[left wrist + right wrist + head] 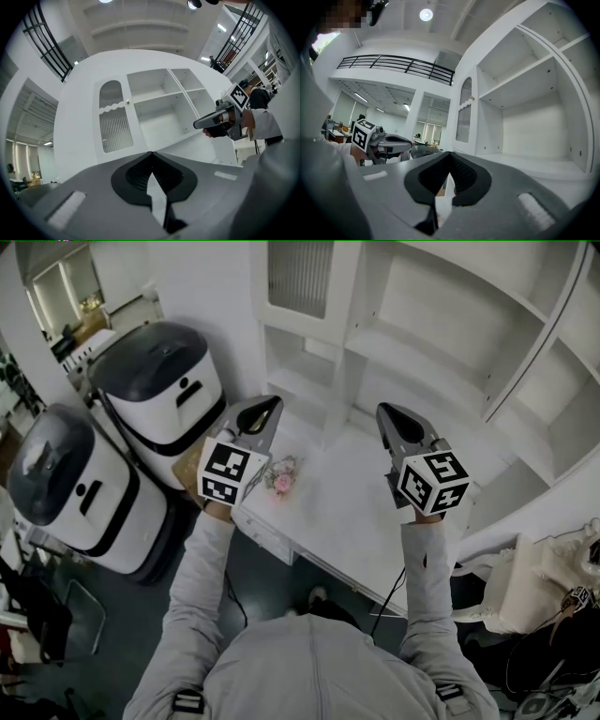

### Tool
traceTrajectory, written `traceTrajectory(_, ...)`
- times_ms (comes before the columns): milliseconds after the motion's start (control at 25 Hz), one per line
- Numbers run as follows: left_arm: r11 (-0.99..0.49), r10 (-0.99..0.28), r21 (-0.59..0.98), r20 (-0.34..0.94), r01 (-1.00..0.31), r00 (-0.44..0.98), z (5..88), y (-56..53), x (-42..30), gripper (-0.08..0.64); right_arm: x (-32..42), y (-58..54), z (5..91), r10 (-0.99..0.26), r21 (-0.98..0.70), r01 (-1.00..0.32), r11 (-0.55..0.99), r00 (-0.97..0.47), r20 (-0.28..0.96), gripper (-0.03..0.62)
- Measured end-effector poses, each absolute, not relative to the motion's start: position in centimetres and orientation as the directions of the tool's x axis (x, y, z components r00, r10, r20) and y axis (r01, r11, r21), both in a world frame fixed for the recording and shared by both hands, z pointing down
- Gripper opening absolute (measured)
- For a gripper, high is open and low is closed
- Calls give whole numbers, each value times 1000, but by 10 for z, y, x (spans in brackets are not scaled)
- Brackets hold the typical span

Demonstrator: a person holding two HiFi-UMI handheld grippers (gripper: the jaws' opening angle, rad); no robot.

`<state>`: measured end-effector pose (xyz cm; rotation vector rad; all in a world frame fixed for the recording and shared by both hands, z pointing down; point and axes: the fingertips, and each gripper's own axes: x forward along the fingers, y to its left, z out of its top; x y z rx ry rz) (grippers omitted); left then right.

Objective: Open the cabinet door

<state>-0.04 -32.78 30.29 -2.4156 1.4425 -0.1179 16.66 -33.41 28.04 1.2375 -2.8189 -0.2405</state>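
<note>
Grippers (272, 407) (383, 412), two, closed; cabinet door (302, 279), one

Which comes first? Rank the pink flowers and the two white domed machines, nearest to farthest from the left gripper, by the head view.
1. Pink flowers, on the tabletop beside the left gripper.
2. Upper domed machine, to its left.
3. Lower domed machine, far left.
</note>
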Motion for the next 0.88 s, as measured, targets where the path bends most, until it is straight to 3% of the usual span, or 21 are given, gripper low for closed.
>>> traceTrajectory(400,-385,-865,-385,-166,-838,474,249,-399,9,32,154,-402,241,-684,250,-673,696,-728,-56,2)
traceTrajectory(640,-357,-851,-438,-211,-825,480,202,-446,28,63,145,-439,211,-665,195,-670,716,-740,-103,5)
traceTrajectory(880,-392,-775,-432,-321,-812,545,134,-483,44,96,127,-473,193,-677,196,-683,704,-728,-105,65)
